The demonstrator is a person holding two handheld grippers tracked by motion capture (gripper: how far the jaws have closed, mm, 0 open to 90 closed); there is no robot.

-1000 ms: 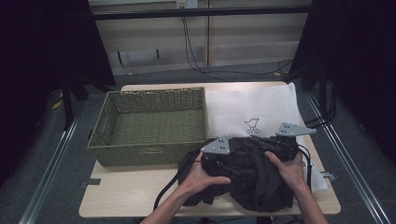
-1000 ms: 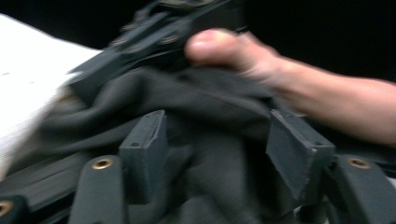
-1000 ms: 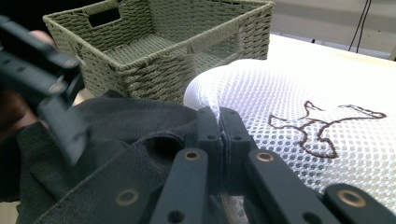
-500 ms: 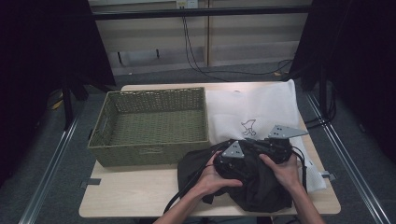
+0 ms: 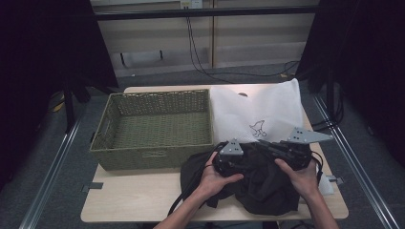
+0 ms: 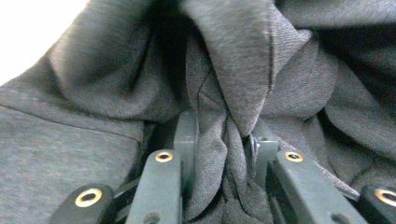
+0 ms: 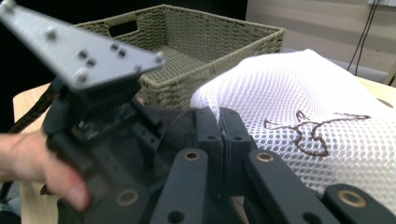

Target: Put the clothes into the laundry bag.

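While the crumpled dark grey fabric garment (image 5: 260, 186) lies heaped at the near right part of the light wooden desk (image 5: 138, 202), partly over the lower edge of the white mesh laundry bag with a small dark printed figure (image 5: 258, 112), I have both tools on it. My left gripper (image 6: 224, 149) has just been closing, and in its own view a thick pleat of the cloth is bunched between the jaws with the pads pressing in from both sides, so I count that as a grip on the garment. My right gripper (image 7: 219, 135) has its jaws drawn together; in its view they stand at the garment's far edge where it meets the mesh bag, with a thin dark strip of cloth seemingly nipped between them, though I cannot be sure.

What matters for the coming move: the garment sits directly under and between my hands, with the bag just beyond it, touching, and the olive woven wicker basket (image 5: 157, 126) to the left of the bag, empty. My left hand (image 5: 215, 179) is nearer the basket, my right hand (image 5: 298, 176) nearer the bag, and I judge the cloth must travel forward from here.
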